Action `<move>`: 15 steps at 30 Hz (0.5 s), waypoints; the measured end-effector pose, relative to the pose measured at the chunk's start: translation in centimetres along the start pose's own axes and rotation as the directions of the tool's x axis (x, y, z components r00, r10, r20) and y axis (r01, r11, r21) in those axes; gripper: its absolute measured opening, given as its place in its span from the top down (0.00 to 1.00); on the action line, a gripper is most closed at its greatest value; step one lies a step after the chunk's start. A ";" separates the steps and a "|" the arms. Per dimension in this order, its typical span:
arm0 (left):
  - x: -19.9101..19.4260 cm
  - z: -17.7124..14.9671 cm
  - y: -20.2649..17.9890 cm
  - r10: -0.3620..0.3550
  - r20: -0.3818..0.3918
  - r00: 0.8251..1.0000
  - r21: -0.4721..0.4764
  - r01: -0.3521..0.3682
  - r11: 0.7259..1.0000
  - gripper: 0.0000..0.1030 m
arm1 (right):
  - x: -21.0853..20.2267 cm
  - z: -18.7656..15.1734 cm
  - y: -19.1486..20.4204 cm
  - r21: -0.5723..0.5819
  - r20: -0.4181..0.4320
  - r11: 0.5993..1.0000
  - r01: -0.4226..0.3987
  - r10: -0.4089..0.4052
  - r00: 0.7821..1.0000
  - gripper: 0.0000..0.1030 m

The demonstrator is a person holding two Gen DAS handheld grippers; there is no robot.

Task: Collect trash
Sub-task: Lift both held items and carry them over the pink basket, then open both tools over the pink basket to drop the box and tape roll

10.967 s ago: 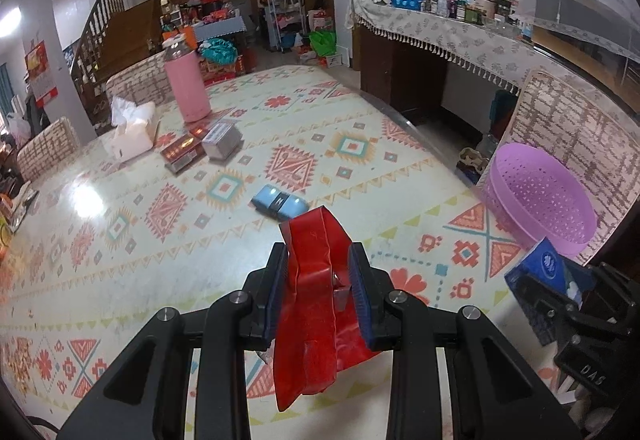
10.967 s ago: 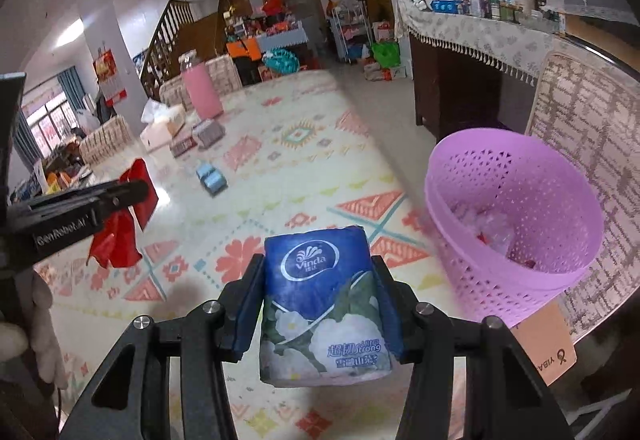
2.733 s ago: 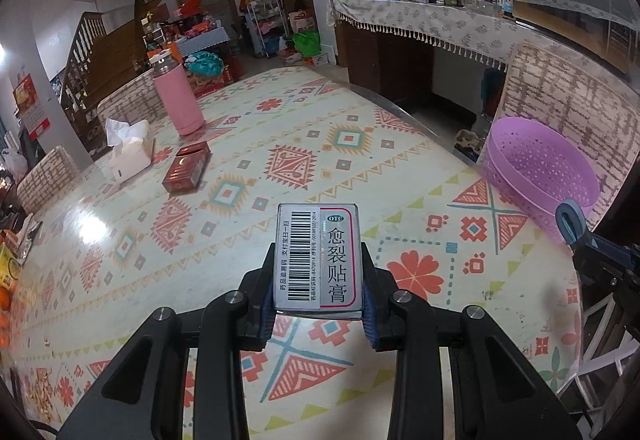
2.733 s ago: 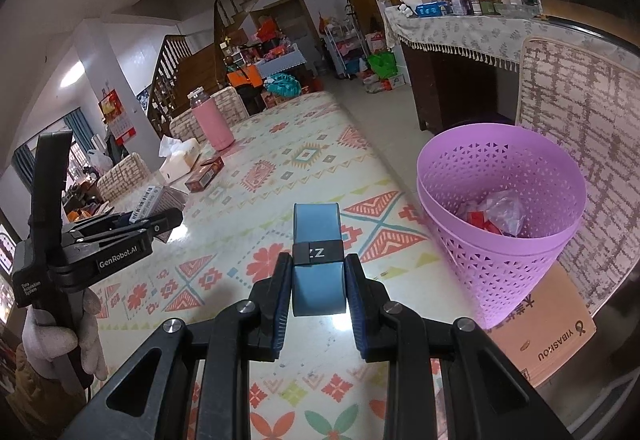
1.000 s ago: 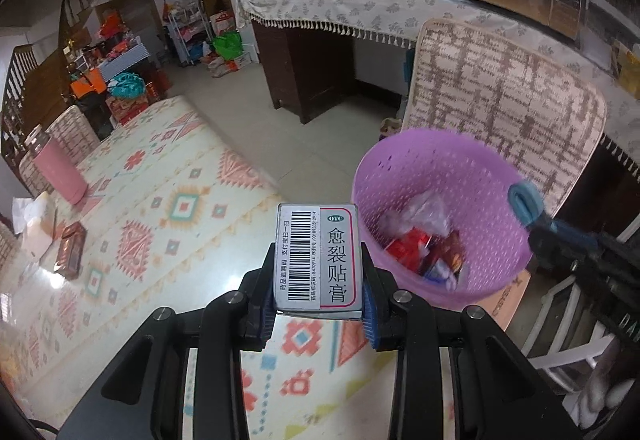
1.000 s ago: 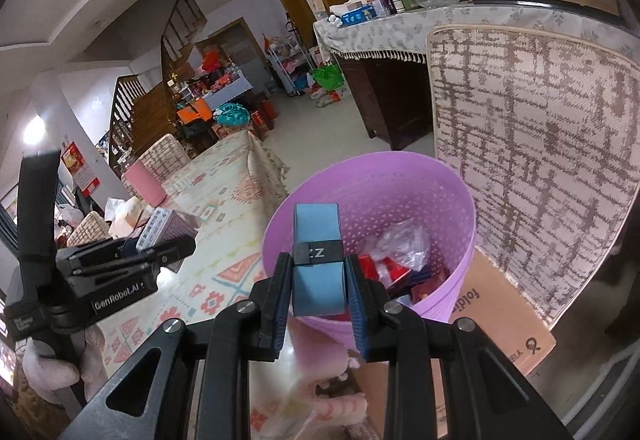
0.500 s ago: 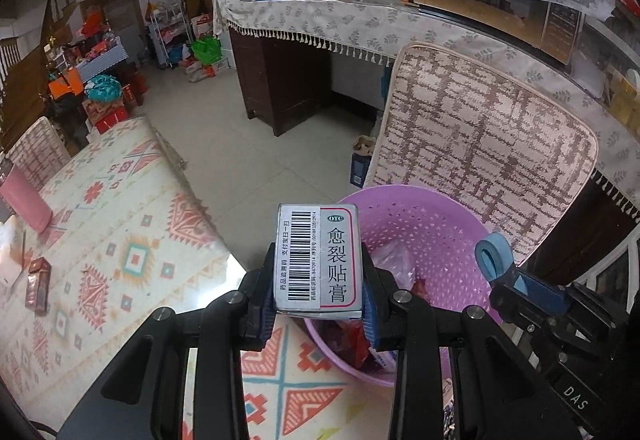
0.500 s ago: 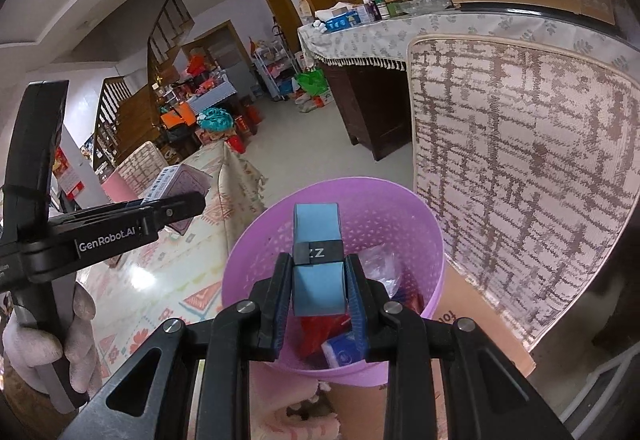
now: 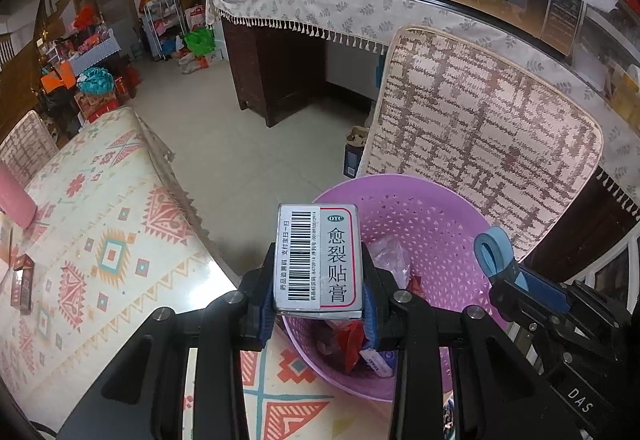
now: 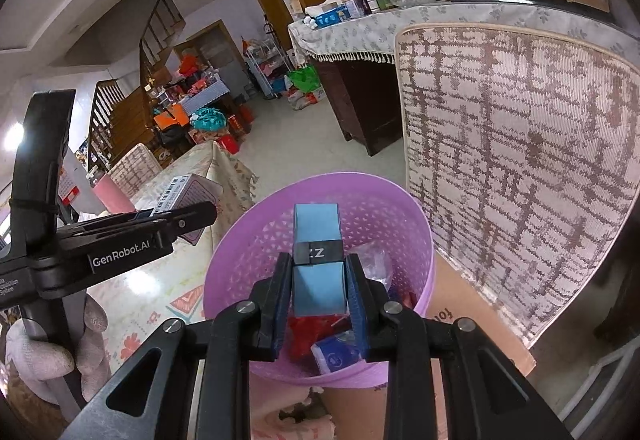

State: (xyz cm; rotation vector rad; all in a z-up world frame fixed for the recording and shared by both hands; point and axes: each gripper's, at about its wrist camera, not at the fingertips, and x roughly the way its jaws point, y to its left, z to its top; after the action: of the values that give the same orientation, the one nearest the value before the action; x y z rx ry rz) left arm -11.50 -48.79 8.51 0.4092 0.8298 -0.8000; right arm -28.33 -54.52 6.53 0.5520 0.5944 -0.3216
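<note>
Both grippers have come over the purple basket (image 10: 416,240). Left gripper (image 9: 318,294) pinches the "OTC" box (image 9: 318,260); right gripper (image 10: 319,286) pinches the blue "Z" pack (image 10: 318,264), basket at twelve o'clock.

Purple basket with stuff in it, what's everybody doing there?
A person is throwing away trash with two grabber tools. The left gripper is shut on a barcoded medicine box, and the right gripper is shut on a blue box. Both hang over the purple basket, which already holds wrappers. Nothing has been dropped yet.
</note>
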 end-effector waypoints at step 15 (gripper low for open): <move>2.1 -0.1 0.1 -0.020 -0.034 0.999 -0.018 0.020 1.000 0.68 | 0.8 0.1 -0.1 -0.003 -0.013 1.000 0.004 -0.004 1.000 0.72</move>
State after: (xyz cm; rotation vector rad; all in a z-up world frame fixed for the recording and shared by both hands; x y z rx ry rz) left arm -10.59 -49.65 6.87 0.3999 0.8730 -0.8054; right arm -27.71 -54.71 6.08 0.5506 0.6080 -0.3211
